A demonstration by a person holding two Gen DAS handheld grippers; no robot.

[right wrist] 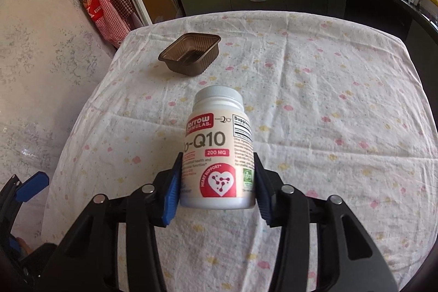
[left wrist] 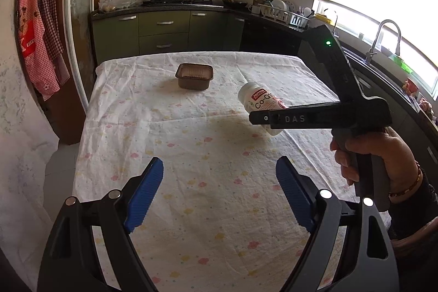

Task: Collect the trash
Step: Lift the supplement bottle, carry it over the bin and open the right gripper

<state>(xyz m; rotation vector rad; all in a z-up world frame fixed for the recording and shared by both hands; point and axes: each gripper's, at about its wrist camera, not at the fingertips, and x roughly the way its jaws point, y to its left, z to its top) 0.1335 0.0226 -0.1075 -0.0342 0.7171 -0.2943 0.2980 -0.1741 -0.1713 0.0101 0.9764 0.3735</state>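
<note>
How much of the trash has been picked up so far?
Nothing looks put away yet; no bin shows in either view. In hand: the right gripper has its blue pads against both sides of the white pill bottle, which lies over the flowery tablecloth. Left to do: the brown plastic tray sits untouched farther back, and the left gripper is open with nothing in it.

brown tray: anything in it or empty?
Empty. The right wrist view looks into the brown tray and shows only its bare ribbed floor; it sits upright on the tablecloth.
</note>
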